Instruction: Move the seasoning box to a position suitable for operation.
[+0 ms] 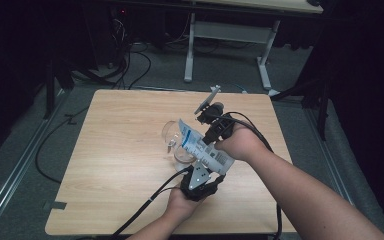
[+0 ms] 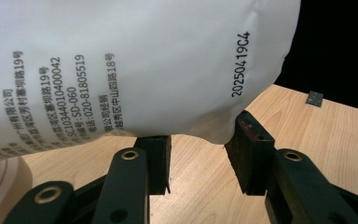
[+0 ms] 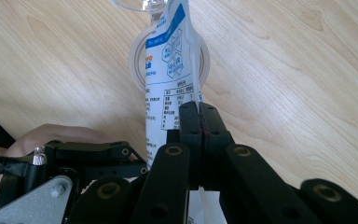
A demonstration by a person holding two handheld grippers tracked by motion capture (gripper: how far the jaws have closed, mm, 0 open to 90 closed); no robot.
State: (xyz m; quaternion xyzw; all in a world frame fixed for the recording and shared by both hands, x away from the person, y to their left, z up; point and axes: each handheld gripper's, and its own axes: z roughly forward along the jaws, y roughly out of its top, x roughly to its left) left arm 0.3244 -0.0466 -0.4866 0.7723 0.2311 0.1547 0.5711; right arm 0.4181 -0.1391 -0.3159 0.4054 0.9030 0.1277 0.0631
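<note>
Pinching the white pouch (image 1: 203, 148) at its seam, the right tongs (image 3: 199, 108) are clamped shut; the left tongs (image 2: 200, 154) grip its bottom; overtilting toward 10 o'clock could spill beyond the glass (image 1: 172, 134).

high view: above, looking forward-down | gripper views: close along jaws | shared: pouch (image 1: 203, 147), table (image 1: 120, 150)

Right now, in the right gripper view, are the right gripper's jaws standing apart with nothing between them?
No: the right gripper has its jaws pressed together on the edge of the white and blue pouch.
</note>
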